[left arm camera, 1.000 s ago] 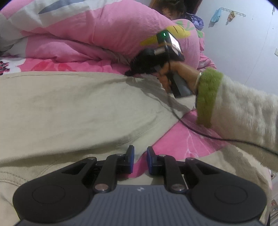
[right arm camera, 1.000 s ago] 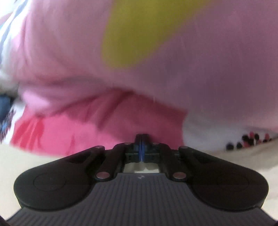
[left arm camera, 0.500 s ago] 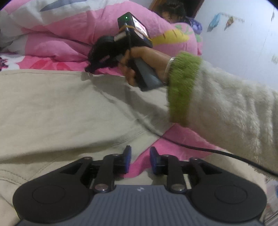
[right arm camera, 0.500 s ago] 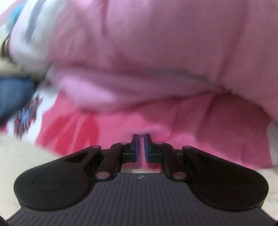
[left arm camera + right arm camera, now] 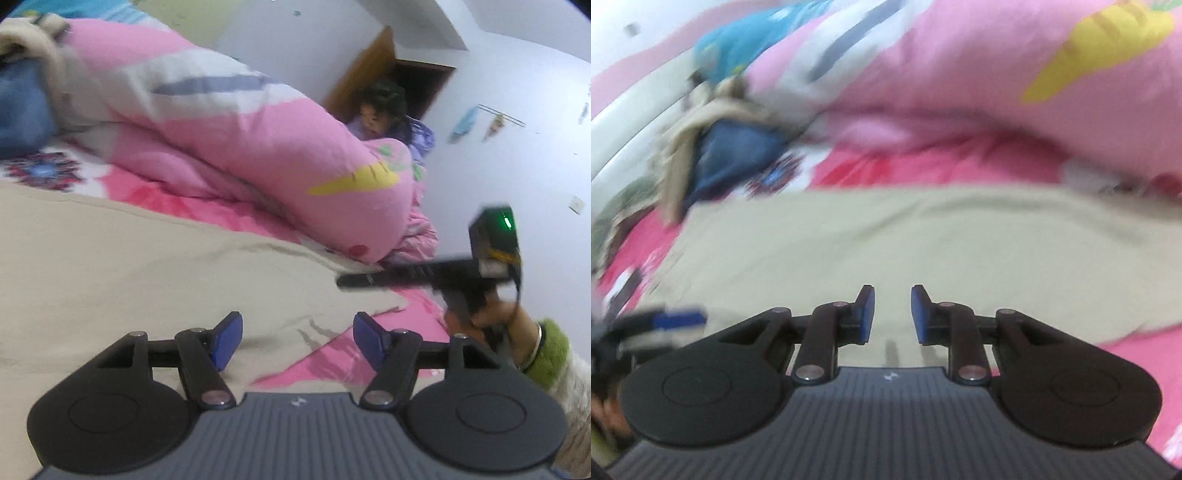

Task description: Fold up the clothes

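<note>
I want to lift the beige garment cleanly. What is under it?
The beige garment lies spread on a pink floral bedsheet, which shows past its edges. Anything directly beneath the cloth is covered.

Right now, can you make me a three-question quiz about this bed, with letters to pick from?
1. Where does the beige garment lie?
A. on the floor
B. spread on the bed in front of the pink quilt
C. on a chair

2. What colour are the left gripper pads?
A. blue
B. red
C. white

3. How is the right gripper?
A. shut on cloth
B. open, holding nothing
C. holding a hanger

Answers: B, it lies flat below the quilt; A, both pads show blue; B, a bare gap shows between its fingers.
</note>
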Available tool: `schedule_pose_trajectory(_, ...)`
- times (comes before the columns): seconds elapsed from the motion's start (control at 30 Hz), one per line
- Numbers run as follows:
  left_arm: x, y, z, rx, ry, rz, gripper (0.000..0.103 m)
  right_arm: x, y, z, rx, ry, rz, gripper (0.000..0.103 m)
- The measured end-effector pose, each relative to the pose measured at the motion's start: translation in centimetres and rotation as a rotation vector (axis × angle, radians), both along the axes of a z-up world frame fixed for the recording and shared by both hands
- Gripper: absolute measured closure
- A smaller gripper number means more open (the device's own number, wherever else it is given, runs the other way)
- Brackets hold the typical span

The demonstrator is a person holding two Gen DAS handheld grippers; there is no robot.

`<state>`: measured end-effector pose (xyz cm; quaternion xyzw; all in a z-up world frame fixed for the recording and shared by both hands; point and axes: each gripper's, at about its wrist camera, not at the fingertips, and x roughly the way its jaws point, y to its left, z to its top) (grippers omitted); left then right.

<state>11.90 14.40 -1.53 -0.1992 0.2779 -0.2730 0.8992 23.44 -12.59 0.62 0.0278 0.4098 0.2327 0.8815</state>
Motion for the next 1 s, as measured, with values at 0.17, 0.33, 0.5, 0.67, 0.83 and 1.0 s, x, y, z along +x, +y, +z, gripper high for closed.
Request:
schedule_pose_trajectory(0.17,-3.4,1.5,-2.2,0.099,0.132,0.074,0.035,-0.9,5.9,-3.2,-0.029,0.023,0.157,0.082)
schedule_pose_trajectory(0.33,-5.9,1.6,-4.0,0.136,0.177,0.092,0.035,2.8,8.3,-6.0,-0.076,0.006,0.104,0.085)
schedule_pose_trajectory(0.5,-7.1,1.9,-3.6,0.143,0.15,0.08,0.035,0.2,5.5,-1.7,0.009,-0.035,-0.016,0.081)
schedule_pose_trajectory(0.67,-8.5,2.3,-3.9,0.151,0.143,0.095,0.035,-6.9,6.3,-2.2,0.042,0.048,0.164,0.081)
schedule_pose_trajectory(0.83,-9.4,1.9,-4.3,0.179,0.128,0.116,0.035,-5.7,2.6,-5.0,0.048,0.099,-0.038,0.094)
schedule_pose_trajectory(1.0,-9.8,1.8,-4.2,0.205,0.125,0.132,0.035,-7.3,3.5,-2.9,0.183,0.068,0.013,0.091)
